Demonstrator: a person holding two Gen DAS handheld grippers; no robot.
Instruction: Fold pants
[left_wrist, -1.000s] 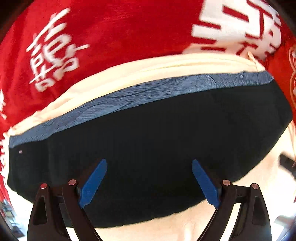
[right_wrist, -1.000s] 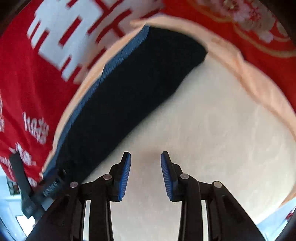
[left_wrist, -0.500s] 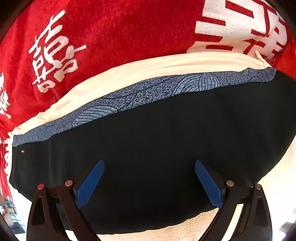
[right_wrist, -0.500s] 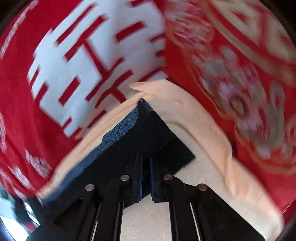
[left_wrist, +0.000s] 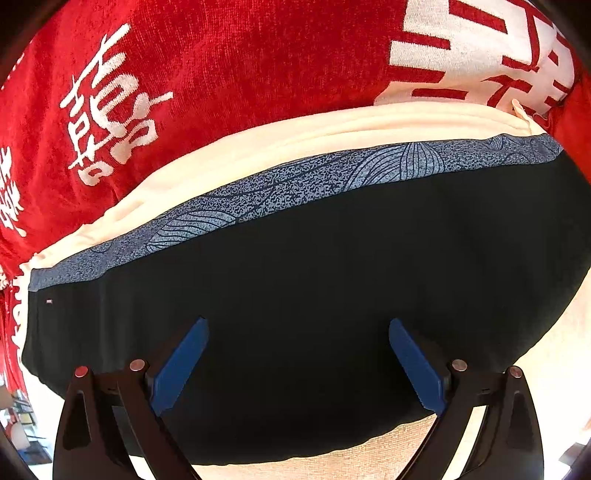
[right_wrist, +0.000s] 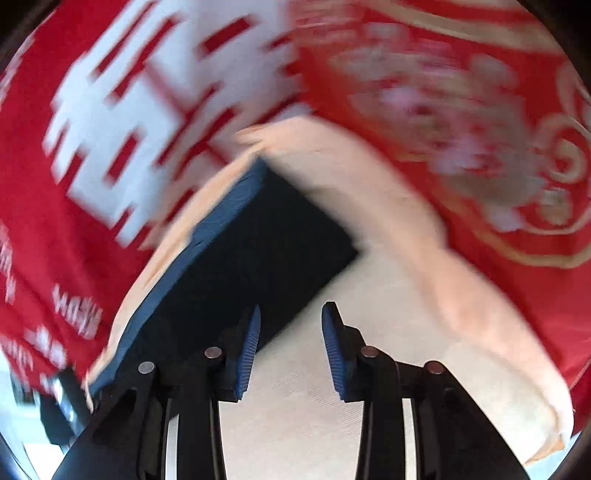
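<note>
Folded black pants (left_wrist: 295, 277) with a blue patterned waistband (left_wrist: 332, 177) lie flat on a cream cloth (left_wrist: 295, 129). My left gripper (left_wrist: 297, 321) hovers over the black fabric, open wide, with nothing pinched between its blue pads. In the blurred right wrist view the pants (right_wrist: 258, 240) show one corner, just beyond the left finger. My right gripper (right_wrist: 292, 307) is opening, its jaws apart over the cream cloth (right_wrist: 369, 332), with nothing between them.
A red blanket (left_wrist: 221, 66) with large white characters lies under the cream cloth and fills the far side of both views (right_wrist: 480, 110). A blurred dark object (right_wrist: 55, 406) shows at the lower left edge of the right wrist view.
Half a second ago the right gripper was shut at the pants' corner; it has now let go and drawn back. The left gripper has hardly moved.
</note>
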